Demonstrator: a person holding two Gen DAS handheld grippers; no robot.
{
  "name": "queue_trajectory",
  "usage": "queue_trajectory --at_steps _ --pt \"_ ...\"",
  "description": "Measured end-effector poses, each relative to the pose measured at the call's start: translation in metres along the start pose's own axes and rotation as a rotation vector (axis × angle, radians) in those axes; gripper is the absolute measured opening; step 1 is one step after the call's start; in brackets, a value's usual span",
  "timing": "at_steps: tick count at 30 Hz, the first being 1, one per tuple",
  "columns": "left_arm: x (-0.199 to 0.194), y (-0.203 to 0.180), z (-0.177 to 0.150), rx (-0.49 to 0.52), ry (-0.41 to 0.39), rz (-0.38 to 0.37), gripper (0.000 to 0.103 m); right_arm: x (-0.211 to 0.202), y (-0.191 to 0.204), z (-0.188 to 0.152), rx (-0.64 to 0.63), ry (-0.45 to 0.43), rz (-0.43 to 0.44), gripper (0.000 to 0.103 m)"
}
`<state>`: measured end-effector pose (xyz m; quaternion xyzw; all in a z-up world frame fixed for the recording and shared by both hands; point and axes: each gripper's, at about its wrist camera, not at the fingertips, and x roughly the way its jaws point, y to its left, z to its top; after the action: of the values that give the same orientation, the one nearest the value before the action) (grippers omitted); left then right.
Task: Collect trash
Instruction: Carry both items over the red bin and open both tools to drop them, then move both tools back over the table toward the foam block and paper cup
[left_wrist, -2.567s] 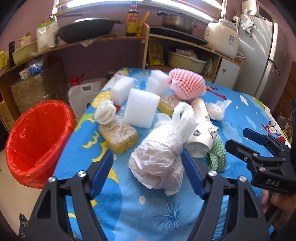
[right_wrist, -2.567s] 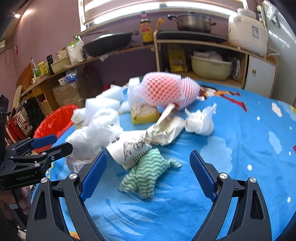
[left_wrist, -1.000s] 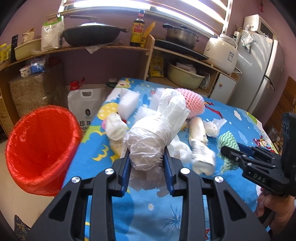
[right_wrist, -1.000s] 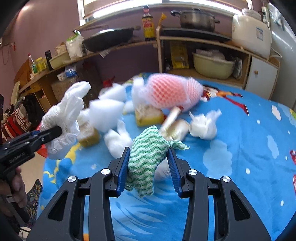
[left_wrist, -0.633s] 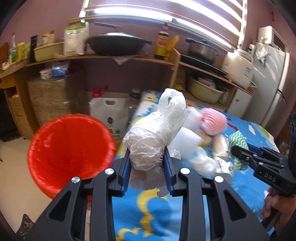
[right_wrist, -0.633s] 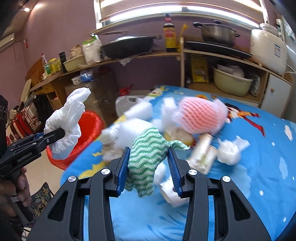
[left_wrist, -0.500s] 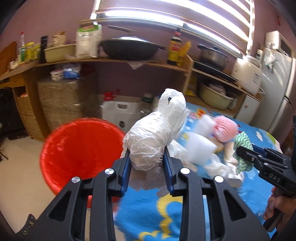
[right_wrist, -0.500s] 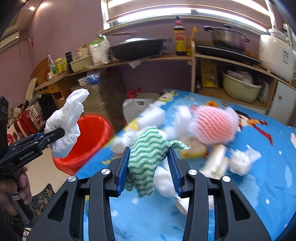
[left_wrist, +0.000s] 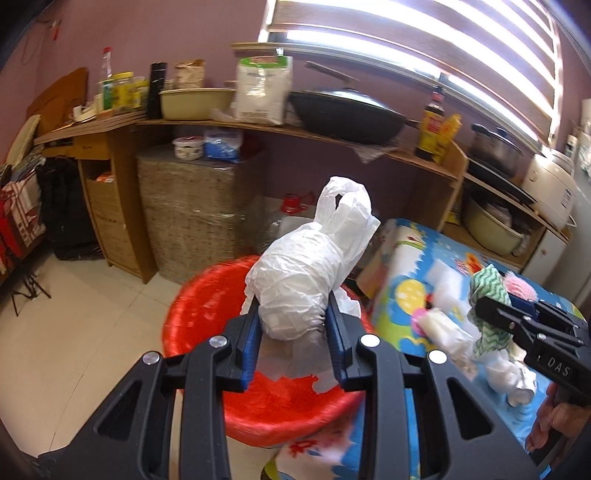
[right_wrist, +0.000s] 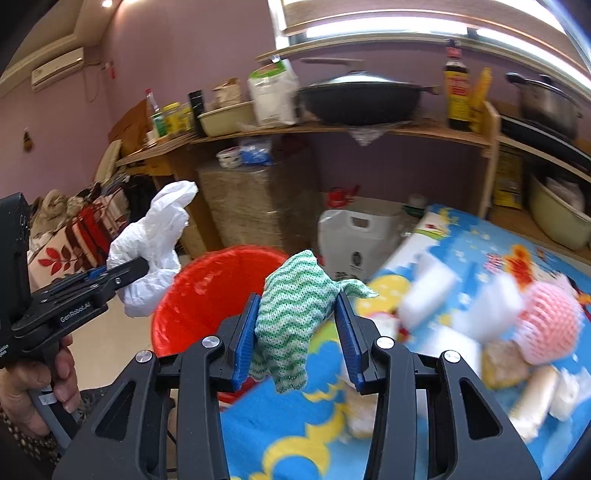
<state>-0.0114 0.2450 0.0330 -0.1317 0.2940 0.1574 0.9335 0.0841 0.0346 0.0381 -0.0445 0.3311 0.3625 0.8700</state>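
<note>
Left tool (left_wrist: 293, 334) clamped on a crumpled white plastic bag (left_wrist: 308, 273), angled downward above the red bin (left_wrist: 207, 317) on the tiled floor (left_wrist: 92, 314), left of the worktop (left_wrist: 417, 258) with its blue cartoon cloth. In the right wrist view, same tool (right_wrist: 127, 271) gripped from below by a hand (right_wrist: 35, 391) at the left edge, bag (right_wrist: 151, 254) raised just left of the bin's near rim (right_wrist: 184, 291). Right tool (right_wrist: 297, 330) shut tight on a green-and-white wavy cloth (right_wrist: 291, 317), tilted downward, poised over the worktop's left edge (right_wrist: 321, 435) and just right of the bin. Seen from the left wrist, right tool (left_wrist: 487, 314) entering at the right side, cloth (left_wrist: 487, 288) bunched at its tip, fingers (left_wrist: 550, 424) wrapped around the handle below. Left on the worktop, blurred: pink foam net (right_wrist: 550, 325), white foam blocks (right_wrist: 428, 291), a yellowish sponge (right_wrist: 506, 358). Behind, wooden shelf (left_wrist: 258, 127) with a black wok (left_wrist: 343, 112), a sauce bottle (left_wrist: 430, 127).
</note>
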Motion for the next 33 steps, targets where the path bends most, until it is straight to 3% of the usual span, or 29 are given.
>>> queue_trajectory --at_steps 8,14,16,18,25,31,33 --pt "0.009 0.029 0.005 -0.048 0.008 0.029 0.032 0.045 0.037 0.02 -0.054 0.032 0.088 0.043" --pt "0.013 0.042 0.008 -0.072 0.012 0.036 0.034 0.067 0.053 0.027 -0.077 0.046 0.126 0.057" --pt "0.013 0.044 0.007 -0.077 0.012 0.033 0.054 0.07 0.057 0.029 -0.088 0.044 0.124 0.067" --pt "0.013 0.045 0.007 -0.083 0.012 0.034 0.058 0.072 0.058 0.03 -0.096 0.042 0.122 0.071" --pt "0.01 0.039 0.001 -0.078 0.016 0.023 0.059 0.055 0.038 0.024 -0.059 0.018 0.073 0.075" --pt "0.004 0.01 -0.005 -0.031 0.01 -0.033 0.059 0.02 0.012 0.01 -0.024 -0.019 -0.011 0.078" --pt "0.003 -0.003 -0.007 -0.02 0.006 -0.057 0.064 0.005 0.001 0.003 -0.013 -0.032 -0.051 0.078"
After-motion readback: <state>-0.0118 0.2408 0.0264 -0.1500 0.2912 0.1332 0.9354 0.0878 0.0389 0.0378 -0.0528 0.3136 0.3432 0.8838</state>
